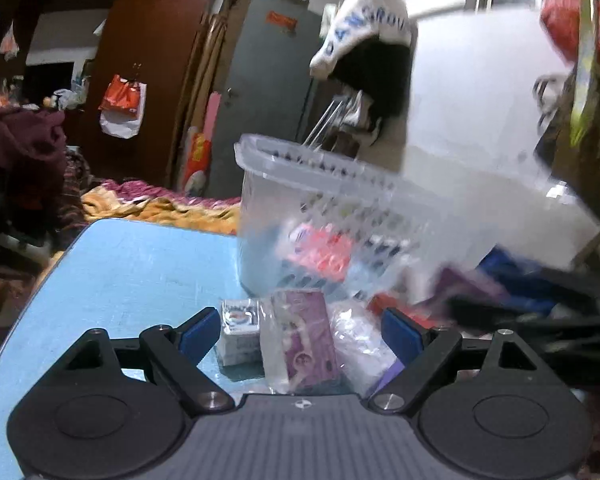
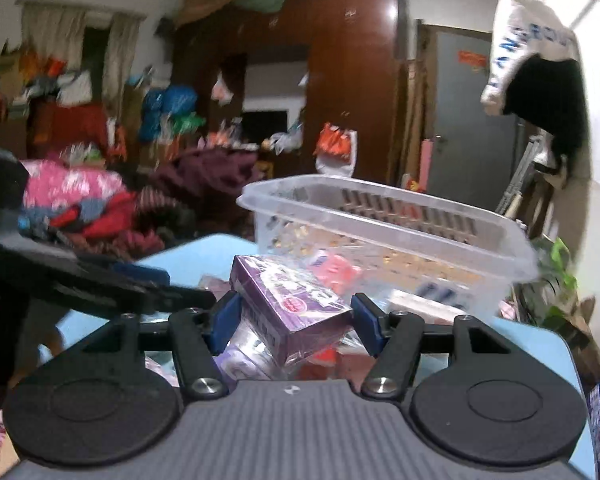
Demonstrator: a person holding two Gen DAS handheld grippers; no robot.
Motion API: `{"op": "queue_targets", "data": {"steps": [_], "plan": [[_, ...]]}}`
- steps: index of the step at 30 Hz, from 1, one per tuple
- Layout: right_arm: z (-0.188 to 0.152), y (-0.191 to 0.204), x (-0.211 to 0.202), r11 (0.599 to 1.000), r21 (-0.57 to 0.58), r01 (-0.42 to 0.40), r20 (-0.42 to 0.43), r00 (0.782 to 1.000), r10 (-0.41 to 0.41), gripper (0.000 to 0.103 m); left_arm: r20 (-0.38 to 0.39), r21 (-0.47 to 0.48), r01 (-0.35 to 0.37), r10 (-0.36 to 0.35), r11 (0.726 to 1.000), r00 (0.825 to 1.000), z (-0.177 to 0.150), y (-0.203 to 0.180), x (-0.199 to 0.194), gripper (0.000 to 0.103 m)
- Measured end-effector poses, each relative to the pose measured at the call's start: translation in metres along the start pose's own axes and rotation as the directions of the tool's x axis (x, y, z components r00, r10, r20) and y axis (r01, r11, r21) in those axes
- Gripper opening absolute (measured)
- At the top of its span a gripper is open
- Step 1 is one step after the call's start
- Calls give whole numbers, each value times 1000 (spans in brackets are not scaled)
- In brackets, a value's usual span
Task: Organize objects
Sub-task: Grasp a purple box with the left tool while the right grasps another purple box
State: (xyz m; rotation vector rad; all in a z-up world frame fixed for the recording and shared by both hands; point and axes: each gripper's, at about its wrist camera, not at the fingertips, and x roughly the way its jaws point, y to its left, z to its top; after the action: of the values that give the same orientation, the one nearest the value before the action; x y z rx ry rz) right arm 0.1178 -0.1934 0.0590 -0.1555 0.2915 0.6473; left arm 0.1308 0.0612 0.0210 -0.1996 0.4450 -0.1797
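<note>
Nearest in the left wrist view, the left hand-held gripper [image 1: 296,330] is held wide open above the blue counter [image 1: 132,272], nothing being pressed by its blue pads. Between and just beyond its fingers a purple packet in clear wrap [image 1: 304,340] is seen lying on the counter, with a small white box [image 1: 240,330] touching its left side and a crumpled clear bag [image 1: 360,340] on its right.

In the right wrist view, the right hand-held gripper [image 2: 294,320] is seen with a purple box [image 2: 292,304] between its pads, tilted; both pads appear to touch the box's sides.

Farther on, toward the counter's far edge, a clear slotted plastic basket [image 1: 312,172] is set, with red and white items dimly visible inside. Beyond the counter, a bed [image 1: 148,200] piled with cloth is seen.
</note>
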Motion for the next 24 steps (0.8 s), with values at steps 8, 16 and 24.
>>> {"op": "queue_targets", "data": {"steps": [8, 16, 24], "plan": [[-19, -27, -30, 994, 112, 3, 65, 998, -11, 64, -38, 125, -108, 113, 986, 993, -11, -28, 12, 64], [-36, -38, -49, 979, 203, -11, 126, 992, -15, 64, 57, 149, -116, 108, 982, 993, -16, -30, -9, 45], [-47, -53, -49, 967, 253, 13, 142, 989, -51, 64, 200, 83, -70, 53, 994, 978, -17, -20, -38, 44]]}}
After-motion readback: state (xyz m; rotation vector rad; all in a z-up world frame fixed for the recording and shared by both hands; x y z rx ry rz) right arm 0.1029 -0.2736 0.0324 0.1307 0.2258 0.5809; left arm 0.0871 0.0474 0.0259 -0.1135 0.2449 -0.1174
